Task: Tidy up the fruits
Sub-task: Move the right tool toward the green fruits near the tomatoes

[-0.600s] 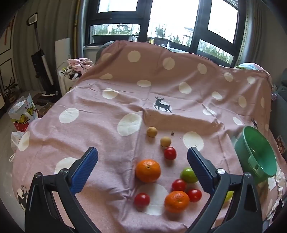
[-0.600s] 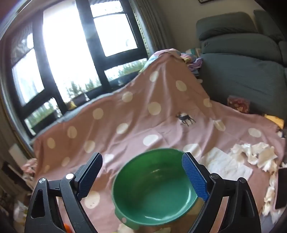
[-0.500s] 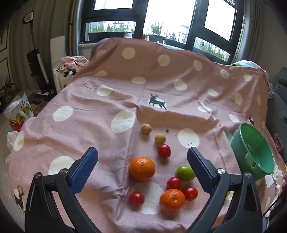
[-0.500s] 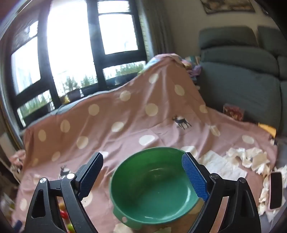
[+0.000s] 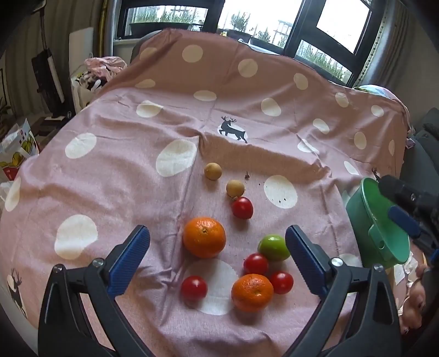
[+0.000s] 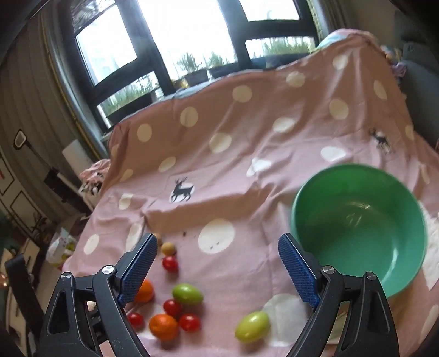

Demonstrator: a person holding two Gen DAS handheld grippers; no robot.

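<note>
Fruits lie on the pink spotted cloth (image 5: 109,175): a large orange (image 5: 204,237), a smaller orange (image 5: 252,292), several red tomatoes such as one (image 5: 242,207), a green fruit (image 5: 273,247) and two small brown fruits (image 5: 213,171). My left gripper (image 5: 218,259) is open, hovering above the oranges. The empty green bowl (image 6: 359,228) sits at the right; it also shows in the left wrist view (image 5: 376,225). My right gripper (image 6: 218,270) is open, left of the bowl, above a yellow-green fruit (image 6: 252,326) and a green fruit (image 6: 187,293).
The cloth rises over a hump toward the windows (image 5: 247,24). A grey sofa (image 6: 419,90) stands at the right. A vacuum (image 5: 49,74), bags (image 5: 16,148) and clothes (image 5: 104,66) are on the floor at the left. White paper (image 5: 406,269) lies by the bowl.
My right gripper swung left, so the bowl moved from centre to the right of its view and the fruits came into sight. My left gripper moved closer to the fruits.
</note>
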